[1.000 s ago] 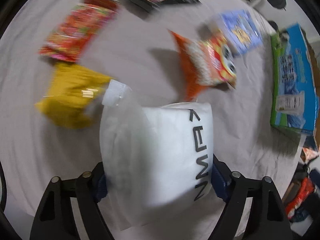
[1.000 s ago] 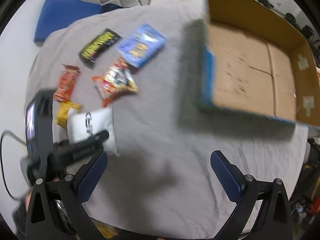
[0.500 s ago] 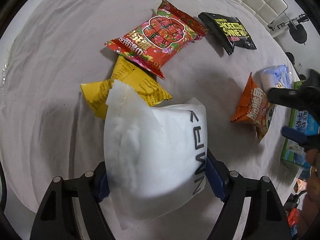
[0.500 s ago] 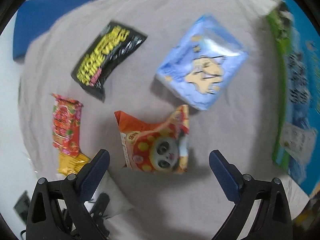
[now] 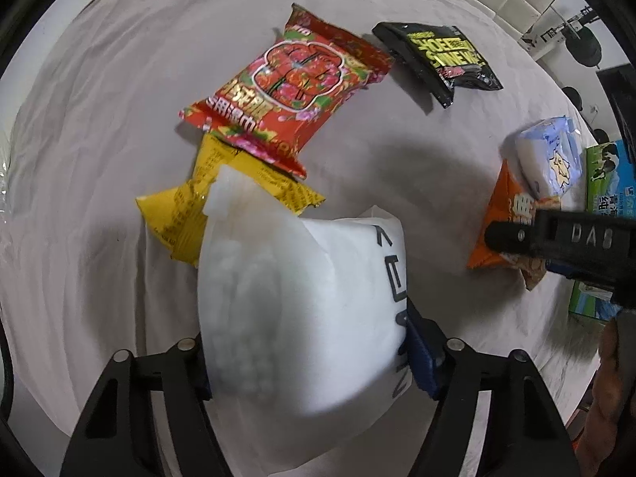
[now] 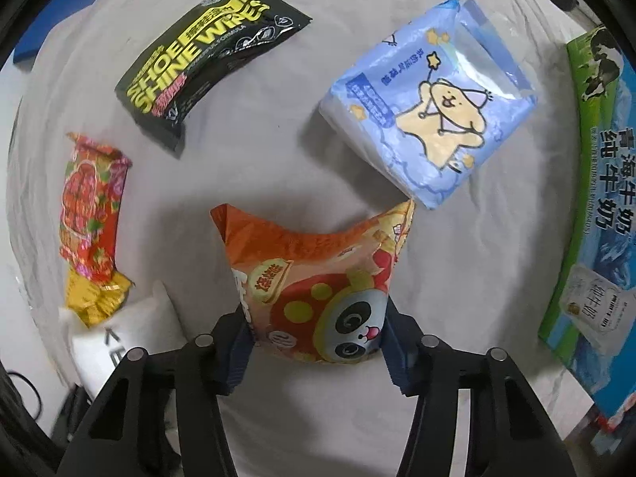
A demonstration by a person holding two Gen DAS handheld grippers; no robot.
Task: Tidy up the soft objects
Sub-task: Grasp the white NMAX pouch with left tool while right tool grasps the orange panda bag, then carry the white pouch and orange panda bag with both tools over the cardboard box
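We have the left gripper (image 5: 306, 353) fingers clamped on the white pillow pack (image 5: 302, 314) at lower centre and the right gripper (image 6: 318, 342) fingers closing around the orange panda snack bag (image 6: 314, 282), so next we judge both should go to the blue carton (image 6: 596, 214) at right.

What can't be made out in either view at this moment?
- Left wrist: the white bag hides the left tool's pads and most of the yellow packet.
- Left wrist: the right tool's body covers part of the orange bag.
- Right wrist: the carton is cut off by the edge; its inside is unseen.
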